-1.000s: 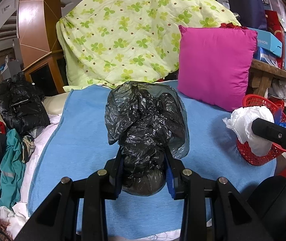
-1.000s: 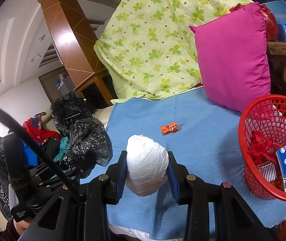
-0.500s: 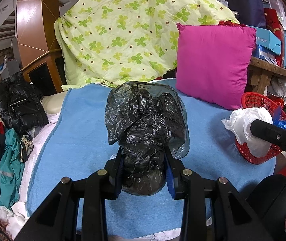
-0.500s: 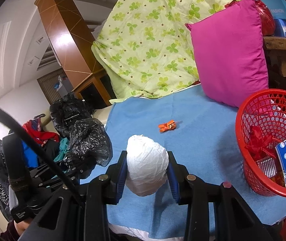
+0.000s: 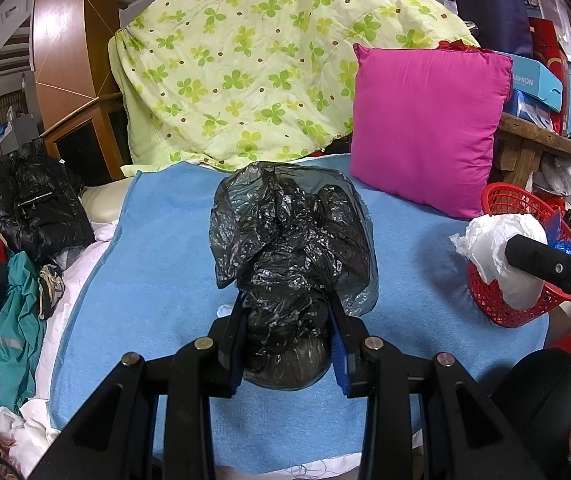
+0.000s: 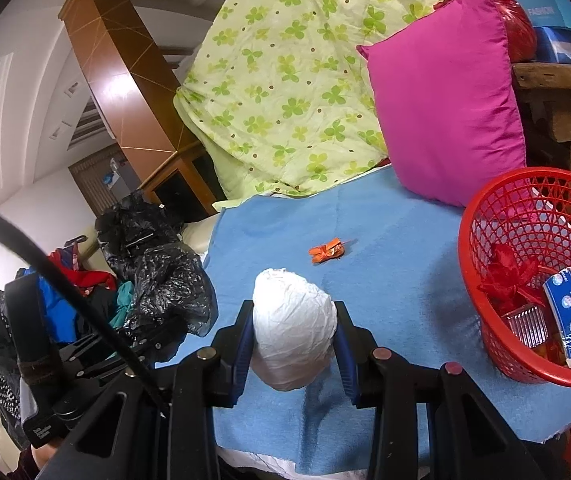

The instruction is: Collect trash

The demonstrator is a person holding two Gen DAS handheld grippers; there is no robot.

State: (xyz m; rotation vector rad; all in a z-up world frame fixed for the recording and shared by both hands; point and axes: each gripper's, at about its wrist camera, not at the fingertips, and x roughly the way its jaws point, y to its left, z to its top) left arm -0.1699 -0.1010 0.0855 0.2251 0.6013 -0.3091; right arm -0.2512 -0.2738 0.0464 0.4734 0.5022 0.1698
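Observation:
My left gripper (image 5: pixel 287 322) is shut on a crumpled black plastic bag (image 5: pixel 291 240), which billows up above the blue pads over the blue blanket (image 5: pixel 157 280). My right gripper (image 6: pixel 294 334) is shut on a white crumpled bag wad (image 6: pixel 291 320); in the left wrist view that white wad (image 5: pixel 497 248) shows at the right in front of the red basket (image 5: pixel 497 304). From the right wrist view, the black bag (image 6: pixel 169 284) and left gripper appear at the left. A small orange wrapper (image 6: pixel 326 251) lies on the blanket. The red mesh basket (image 6: pixel 485 216) at the right holds red, blue and boxed trash.
A pink cushion (image 5: pixel 425 128) and a green clover quilt (image 5: pixel 253 60) stand at the back of the bed. A black jacket (image 5: pixel 37 208) and teal clothing (image 5: pixel 21 320) lie at the left. A wooden shelf (image 5: pixel 541 144) with boxes is at the right.
Both views have shifted a little, so the background sits slightly lower and further left. Both grips hold as before.

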